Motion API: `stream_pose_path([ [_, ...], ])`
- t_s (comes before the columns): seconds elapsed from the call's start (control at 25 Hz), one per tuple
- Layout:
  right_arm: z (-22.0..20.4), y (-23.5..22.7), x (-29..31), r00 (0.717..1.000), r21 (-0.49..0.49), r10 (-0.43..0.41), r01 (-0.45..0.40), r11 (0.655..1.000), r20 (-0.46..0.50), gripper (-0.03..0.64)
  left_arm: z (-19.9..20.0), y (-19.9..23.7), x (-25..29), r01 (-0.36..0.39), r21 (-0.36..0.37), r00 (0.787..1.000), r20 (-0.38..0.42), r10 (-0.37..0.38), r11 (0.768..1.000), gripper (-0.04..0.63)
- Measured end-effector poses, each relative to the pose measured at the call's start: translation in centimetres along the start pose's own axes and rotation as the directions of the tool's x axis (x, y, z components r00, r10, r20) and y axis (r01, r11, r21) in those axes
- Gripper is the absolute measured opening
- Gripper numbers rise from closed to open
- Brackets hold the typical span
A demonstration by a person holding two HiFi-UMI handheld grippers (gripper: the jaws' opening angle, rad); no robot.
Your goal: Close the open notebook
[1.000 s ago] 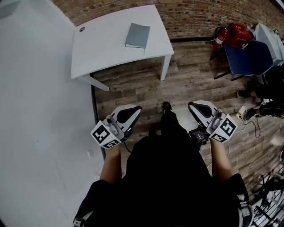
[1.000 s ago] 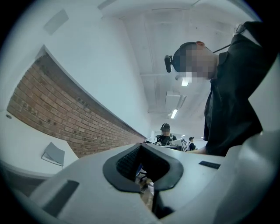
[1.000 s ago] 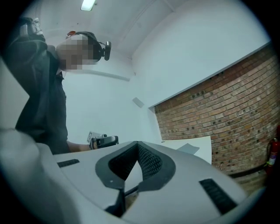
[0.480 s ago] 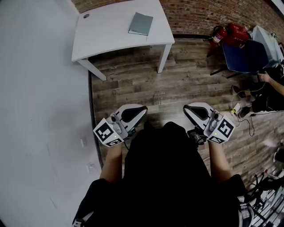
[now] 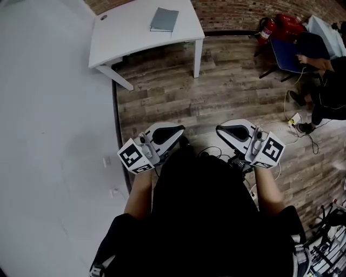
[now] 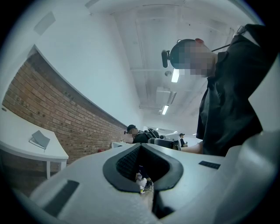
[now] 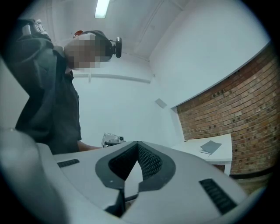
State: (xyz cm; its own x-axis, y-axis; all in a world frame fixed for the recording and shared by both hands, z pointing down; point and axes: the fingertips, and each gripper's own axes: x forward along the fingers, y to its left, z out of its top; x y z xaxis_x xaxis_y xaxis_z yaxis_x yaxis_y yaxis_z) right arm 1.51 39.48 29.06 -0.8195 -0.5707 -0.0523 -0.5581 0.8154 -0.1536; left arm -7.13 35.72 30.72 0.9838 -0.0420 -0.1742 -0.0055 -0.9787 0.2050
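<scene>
A grey notebook [image 5: 164,19] lies closed on the white table [image 5: 124,38] at the top of the head view, far from both grippers. It also shows small in the left gripper view, notebook [image 6: 40,139], and in the right gripper view, notebook [image 7: 211,146]. My left gripper [image 5: 180,130] and right gripper [image 5: 219,130] are held low in front of my body over the wooden floor, tips turned toward each other. Both are shut with nothing between the jaws. In their own views the left gripper [image 6: 146,192] and right gripper [image 7: 124,183] show their pads meeting.
A white wall [image 5: 48,135] runs along the left and a brick wall [image 5: 238,11] at the back. Red fire extinguishers [image 5: 275,27], a blue chair [image 5: 294,48] and a seated person [image 5: 330,81] are at the right. Cables [image 5: 216,152] lie on the floor near my feet.
The table with the notebook has slid up and away in the head view as I step back. Both grippers travel with me and stay shut.
</scene>
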Motion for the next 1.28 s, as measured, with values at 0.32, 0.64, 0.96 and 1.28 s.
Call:
stream_pose_path([
  [0.32,-2.6,4.0,-7.7,1.0,0.062,-0.004,0.004,0.998,0.011,0.006,-2.6,-7.0,2.9,0.008,-0.013,0.997,-0.076,-0.009,1.0,0.017],
  [0.64,-3.8,7.0,-10.8,1.0,0.063,-0.015,0.014,0.998,0.024,0.006,-4.5,-11.8,5.9,0.087,-0.01,0.99,-0.11,-0.088,0.996,0.017],
  [0.96,-2.3,7.5,-11.1,0.997,0.008,-0.075,0.075,0.997,0.015,0.006,-3.8,-12.6,5.4,0.138,-0.001,0.986,-0.097,-0.138,0.99,0.017],
  [1.28,-1.7,7.4,-9.6,0.999,-0.03,-0.054,0.054,0.998,0.007,0.006,-3.3,-11.8,4.0,0.105,0.016,0.99,-0.099,-0.103,0.994,0.017],
])
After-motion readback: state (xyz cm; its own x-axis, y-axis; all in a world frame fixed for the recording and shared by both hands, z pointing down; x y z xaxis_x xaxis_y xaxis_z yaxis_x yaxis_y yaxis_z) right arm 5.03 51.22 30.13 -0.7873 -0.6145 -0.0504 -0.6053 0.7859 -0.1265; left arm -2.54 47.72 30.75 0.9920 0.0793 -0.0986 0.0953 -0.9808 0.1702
